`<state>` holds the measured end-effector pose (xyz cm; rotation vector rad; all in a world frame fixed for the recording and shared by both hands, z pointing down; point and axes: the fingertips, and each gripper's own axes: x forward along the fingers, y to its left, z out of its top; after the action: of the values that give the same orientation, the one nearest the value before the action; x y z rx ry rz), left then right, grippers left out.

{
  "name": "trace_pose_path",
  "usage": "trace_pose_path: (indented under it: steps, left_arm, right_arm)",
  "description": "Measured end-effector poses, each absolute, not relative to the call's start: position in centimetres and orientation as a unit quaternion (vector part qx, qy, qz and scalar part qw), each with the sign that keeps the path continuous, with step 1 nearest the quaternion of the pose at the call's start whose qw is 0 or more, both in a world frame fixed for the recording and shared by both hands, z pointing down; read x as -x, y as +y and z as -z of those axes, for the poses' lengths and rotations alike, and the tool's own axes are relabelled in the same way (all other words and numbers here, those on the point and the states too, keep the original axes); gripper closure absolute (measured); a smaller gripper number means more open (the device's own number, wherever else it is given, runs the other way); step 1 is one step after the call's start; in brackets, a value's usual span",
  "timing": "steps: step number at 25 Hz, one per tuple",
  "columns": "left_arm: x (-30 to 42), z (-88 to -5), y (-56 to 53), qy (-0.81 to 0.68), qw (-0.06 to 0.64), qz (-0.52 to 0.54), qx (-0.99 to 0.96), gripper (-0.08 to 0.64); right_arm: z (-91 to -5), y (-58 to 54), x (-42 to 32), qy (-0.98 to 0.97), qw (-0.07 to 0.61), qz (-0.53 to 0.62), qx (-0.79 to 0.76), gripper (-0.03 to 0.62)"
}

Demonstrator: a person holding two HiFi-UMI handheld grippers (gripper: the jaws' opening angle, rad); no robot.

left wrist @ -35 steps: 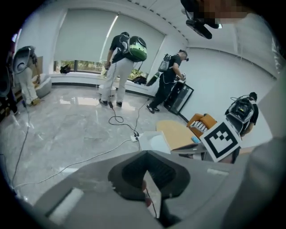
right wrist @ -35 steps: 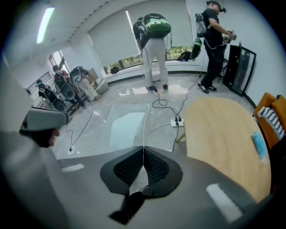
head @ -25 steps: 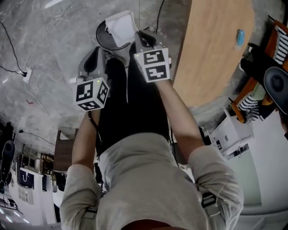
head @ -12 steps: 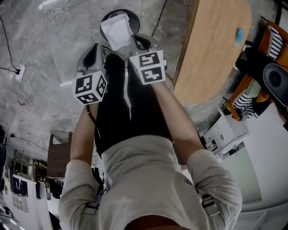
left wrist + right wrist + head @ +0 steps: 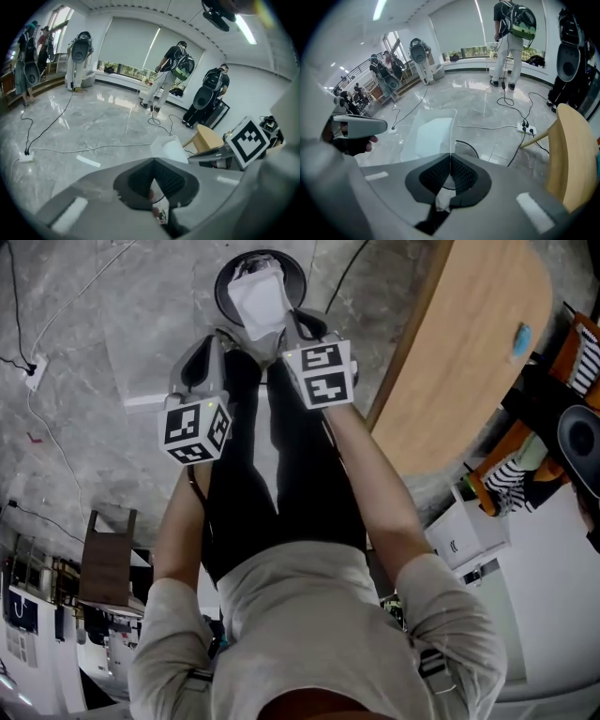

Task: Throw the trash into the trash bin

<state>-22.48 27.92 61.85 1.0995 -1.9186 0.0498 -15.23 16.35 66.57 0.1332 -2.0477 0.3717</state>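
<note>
Head view: right gripper (image 5: 450, 158), jaws closed, pinches white tray (image 5: 255, 301) by its edge over bin (image 5: 222, 282); left gripper (image 5: 153, 163) closed, empty. Risk: tray's wide vs bin mouth, so off-centre release could snag rim & land on floor (image 5: 141, 334).

The plastic container (image 5: 258, 304), a shallow translucent white box with rounded corners, hangs tilted right above the mouth of the trash bin (image 5: 222, 289), a round black bin standing open, and is pinched by one edge in the right gripper (image 5: 281, 332).
</note>
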Motion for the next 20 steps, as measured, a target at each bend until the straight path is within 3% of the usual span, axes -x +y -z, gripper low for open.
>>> trace_pose_path:
  steps: [20]
  left_arm:
    - [22.5,-73.2,27.0,-0.762,0.476,-0.023,-0.439,0.541]
  right_arm:
    - [-82.1,15.7,15.5,-0.814,0.557,-0.160,-0.040,0.581]
